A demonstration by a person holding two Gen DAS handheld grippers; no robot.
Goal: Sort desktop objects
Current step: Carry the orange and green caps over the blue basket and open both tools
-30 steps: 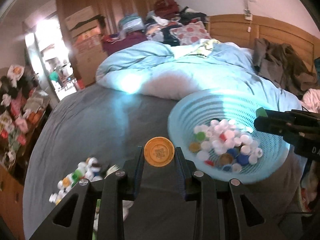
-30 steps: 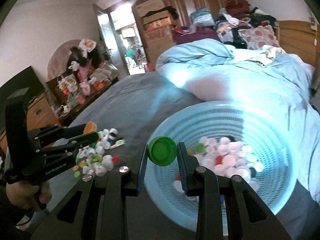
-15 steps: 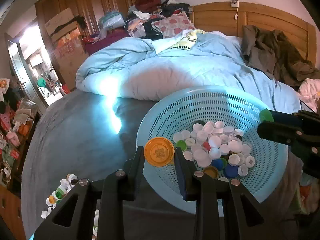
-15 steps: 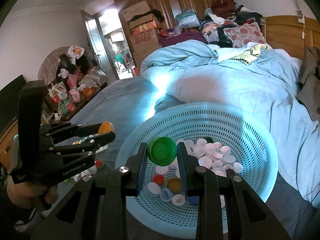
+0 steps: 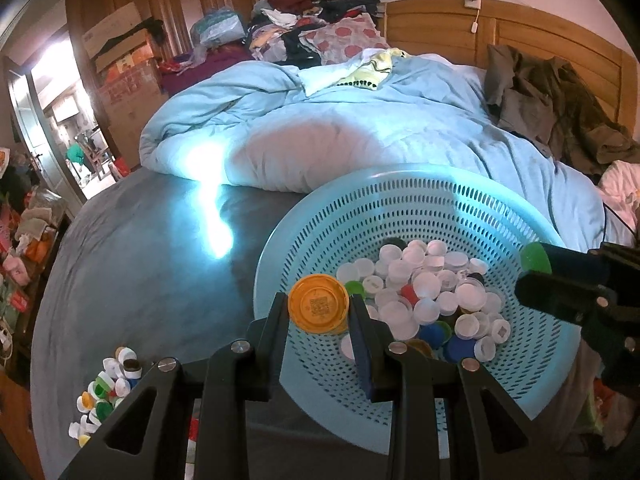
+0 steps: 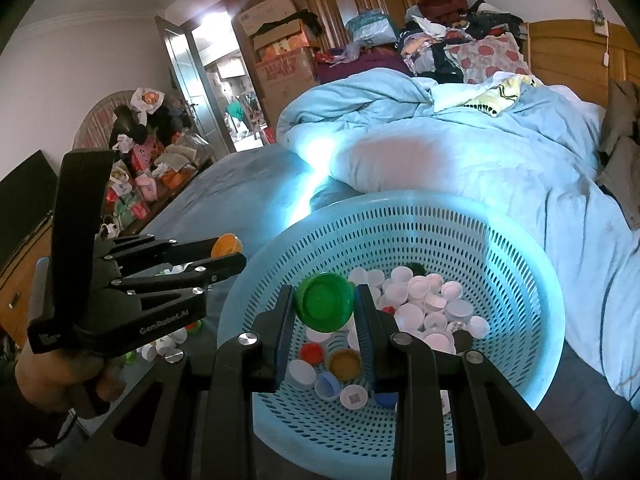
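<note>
Over the blue basket [image 5: 420, 208]: left claw [image 5: 319, 312] clamped on orange cap [image 5: 318, 304], right claw [image 6: 325, 308] clamped on green cap [image 6: 325, 302].

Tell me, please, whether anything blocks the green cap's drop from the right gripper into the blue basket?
Nothing visible does. The right gripper holds the green cap over the open blue basket; only loose caps lie below.

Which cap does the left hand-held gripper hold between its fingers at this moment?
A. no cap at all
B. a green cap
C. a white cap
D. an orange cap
D: in the left wrist view the left hand-held gripper is closed on the orange cap, at the near rim of the blue basket; the green cap sits in the right hand-held gripper.
</note>
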